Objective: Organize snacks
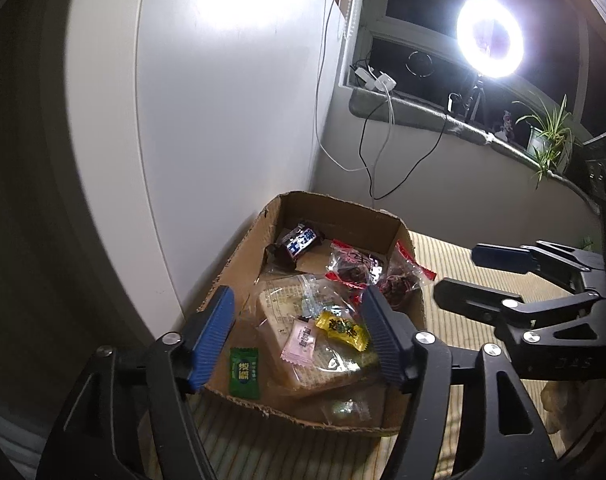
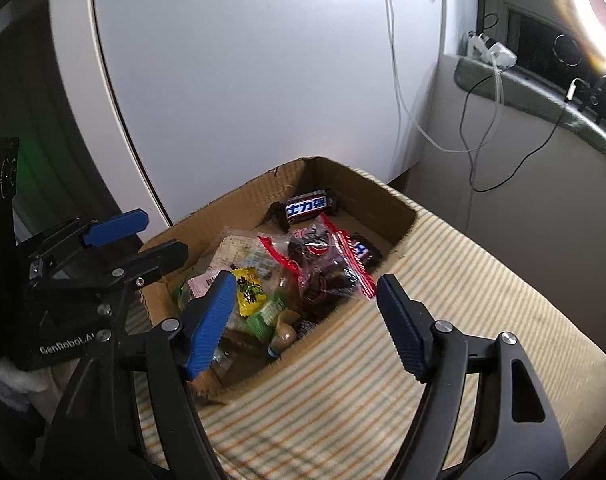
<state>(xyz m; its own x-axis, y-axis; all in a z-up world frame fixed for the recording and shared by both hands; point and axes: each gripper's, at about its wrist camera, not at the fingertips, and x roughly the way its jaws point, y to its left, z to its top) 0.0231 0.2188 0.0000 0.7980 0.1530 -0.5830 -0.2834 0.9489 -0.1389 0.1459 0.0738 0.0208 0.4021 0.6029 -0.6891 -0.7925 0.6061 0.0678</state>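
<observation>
An open cardboard box (image 1: 343, 205) (image 2: 239, 196) sits on a striped mat and holds several snacks. Among them are a dark chocolate bar (image 1: 301, 240) (image 2: 309, 207), clear red-edged bags of dark fruit (image 1: 351, 270) (image 2: 323, 268), a big cracker pack (image 1: 279, 304), a yellow candy (image 1: 343, 330) (image 2: 249, 290), a pink candy (image 1: 301, 342) and a green candy (image 1: 243, 372). My left gripper (image 1: 299, 312) (image 2: 159, 236) hangs open over the box's near-left part, nothing between its blue pads. My right gripper (image 2: 307, 292) (image 1: 463, 276) is open and empty beside the box's right side.
A white cabinet (image 1: 223, 100) stands just behind the box. The striped mat (image 2: 443, 300) stretches to the right. A windowsill (image 1: 423, 112) at the back right carries a bright ring light (image 1: 490, 38), a potted plant (image 1: 551, 136) and hanging cables (image 1: 367, 160).
</observation>
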